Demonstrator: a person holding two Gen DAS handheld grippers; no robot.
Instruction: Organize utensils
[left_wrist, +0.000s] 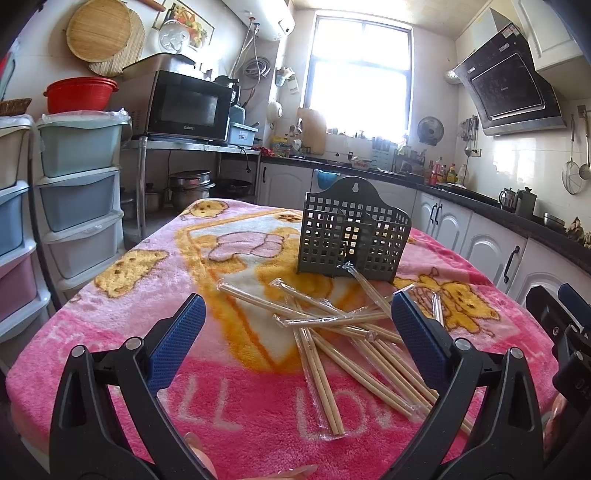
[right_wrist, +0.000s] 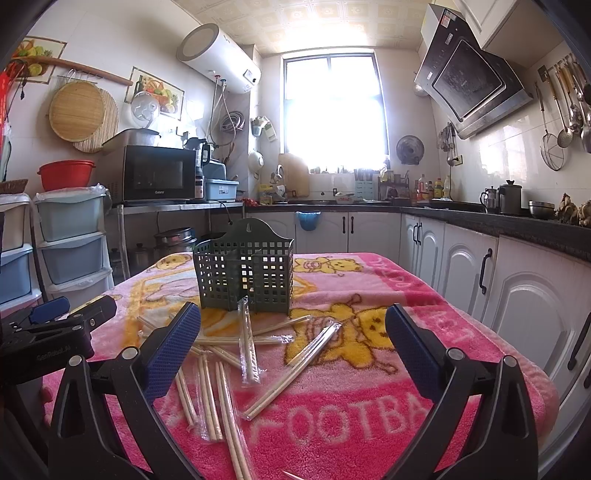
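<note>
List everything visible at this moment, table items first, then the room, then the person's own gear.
Chopsticks: many wrapped pairs, exact count unclear, pale wood in clear sleeves, scattered on the blanket in front of the holder.
Holder: one, dark green grid plastic, upright and empty at mid-table.
Blanket: one, pink with yellow bears, covering the table.
Microwave: one, black, on the metal shelf at left.
Basin: one, red, on top of the drawers.
Drawers: stacked, pastel, far left.
Range hood: one, black, right wall.
Left gripper: black with blue pads, open above the chopsticks.
Right gripper: same colours, open, holding nothing.
</note>
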